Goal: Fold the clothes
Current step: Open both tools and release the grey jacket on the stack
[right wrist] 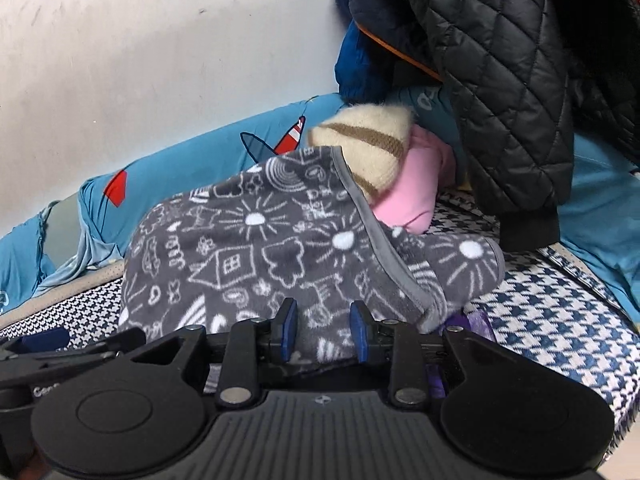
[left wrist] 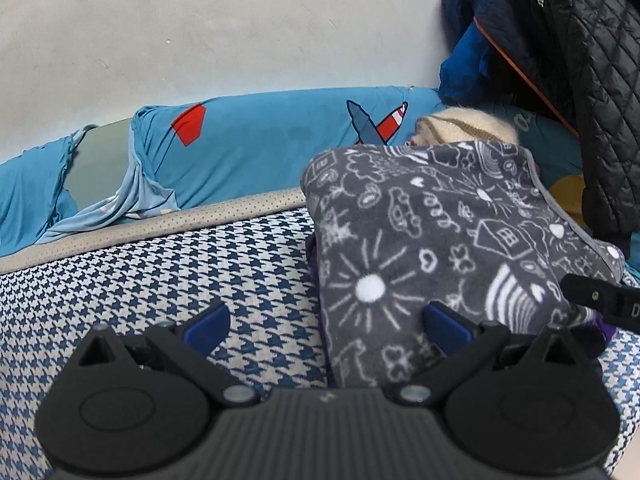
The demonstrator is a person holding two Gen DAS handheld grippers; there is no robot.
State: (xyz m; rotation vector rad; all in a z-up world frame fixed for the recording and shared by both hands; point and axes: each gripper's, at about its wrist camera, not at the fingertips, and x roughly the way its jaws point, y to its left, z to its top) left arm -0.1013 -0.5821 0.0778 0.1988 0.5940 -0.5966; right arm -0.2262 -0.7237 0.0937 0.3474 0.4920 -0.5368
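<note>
Two grippers are in my view, and both are near the same grey fleece garment (right wrist: pixel 256 256) with white doodle drawings (suns, a house, clouds). It lies in a folded heap on the houndstooth bed cover (left wrist: pixel 160 280), close to the wall side. My left gripper (left wrist: pixel 326 326) has its jaws wide apart; one blue pad (left wrist: pixel 208 326) is over the bare cover, the other rests at the left edge of the fleece, and nothing is pinched. My right gripper (right wrist: pixel 324 332) has its jaws only a little apart, and a fold of the fleece sits between the blue pads; I cannot tell if the pads really press on it. In the left view the tip of the right gripper shows at the right edge, beside the fleece. Behind the fleece I see a cream knitted piece (right wrist: pixel 368 140) with brown stripes on top of a pink garment (right wrist: pixel 420 176). A black quilted jacket (right wrist: pixel 500 80) hangs above them.
</note>
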